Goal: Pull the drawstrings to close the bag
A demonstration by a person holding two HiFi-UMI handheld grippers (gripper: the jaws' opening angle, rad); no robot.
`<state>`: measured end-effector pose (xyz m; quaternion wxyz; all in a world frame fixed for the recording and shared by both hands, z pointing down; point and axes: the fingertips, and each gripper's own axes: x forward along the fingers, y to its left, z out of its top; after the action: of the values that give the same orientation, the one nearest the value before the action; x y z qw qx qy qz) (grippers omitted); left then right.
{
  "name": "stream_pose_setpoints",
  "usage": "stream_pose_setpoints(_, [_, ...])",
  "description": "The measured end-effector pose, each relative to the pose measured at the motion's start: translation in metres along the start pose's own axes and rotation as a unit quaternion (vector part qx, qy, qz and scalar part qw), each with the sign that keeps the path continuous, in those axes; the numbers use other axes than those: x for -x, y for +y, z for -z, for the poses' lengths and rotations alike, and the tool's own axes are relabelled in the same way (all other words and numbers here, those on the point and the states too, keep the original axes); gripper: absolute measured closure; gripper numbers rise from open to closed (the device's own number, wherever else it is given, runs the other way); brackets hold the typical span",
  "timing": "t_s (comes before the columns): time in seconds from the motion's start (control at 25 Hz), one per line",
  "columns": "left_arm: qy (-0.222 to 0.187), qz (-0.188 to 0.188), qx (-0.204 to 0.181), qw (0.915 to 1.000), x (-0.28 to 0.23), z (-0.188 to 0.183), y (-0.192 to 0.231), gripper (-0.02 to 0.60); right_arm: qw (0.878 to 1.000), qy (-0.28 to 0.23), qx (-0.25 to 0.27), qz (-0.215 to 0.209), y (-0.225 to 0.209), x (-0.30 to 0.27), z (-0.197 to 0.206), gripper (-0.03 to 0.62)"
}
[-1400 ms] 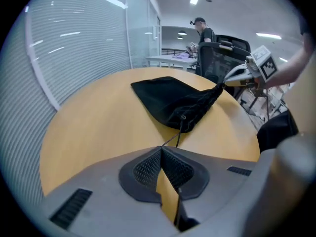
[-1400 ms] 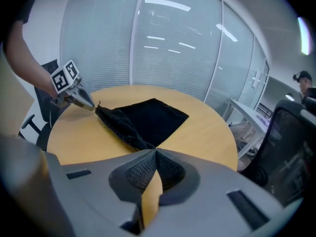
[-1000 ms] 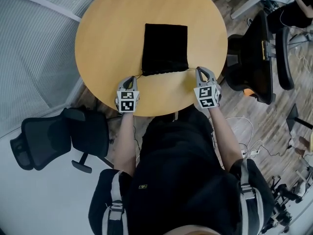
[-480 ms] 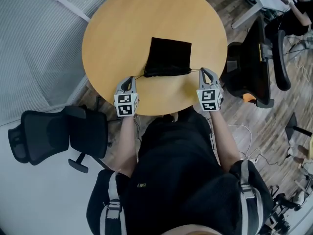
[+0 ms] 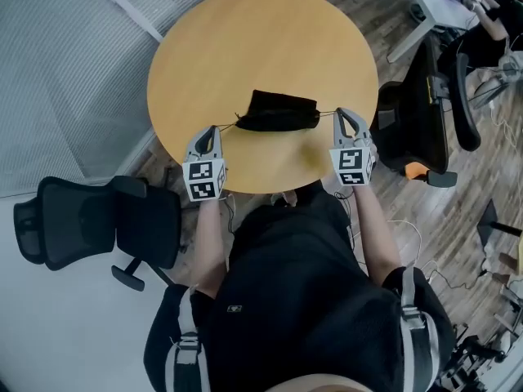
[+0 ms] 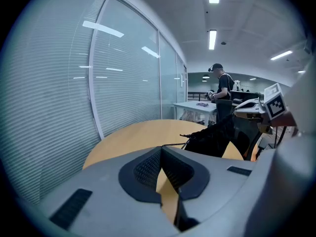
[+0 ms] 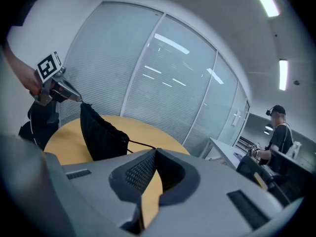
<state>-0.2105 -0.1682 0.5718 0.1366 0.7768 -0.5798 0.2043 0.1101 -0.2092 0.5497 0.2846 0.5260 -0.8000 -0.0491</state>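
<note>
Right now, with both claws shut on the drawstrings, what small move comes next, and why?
Probably spread the left claw and right claw wider: the bag hangs between them on taut drawstrings, its mouth bunched but perhaps not fully cinched.

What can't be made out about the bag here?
Whether the bag is fully cinched: head view, black fabric shows no detail.
Whether the bag clears the table: head view looks steeply down; the left hand-held gripper and right hand-held gripper block its bottom in their own views.

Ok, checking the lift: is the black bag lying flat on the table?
No, the black bag hangs upright from its taut drawstrings.
</note>
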Motion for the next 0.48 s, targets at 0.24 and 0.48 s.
stream_pose_setpoints(0.24, [-0.06,-0.025,-0.044,0.9969,0.032,-0.066,0.015,0.566,0.998,-0.058,0.005,0.019,-0.016,0.016,-0.058,0.536])
stream_pose_setpoints(0.48, [-0.108,-0.041,-0.065,0.9913,0.065,-0.119,0.03,0.566,0.993,-0.112,0.007,0.034,-0.023,0.036,-0.118,0.536])
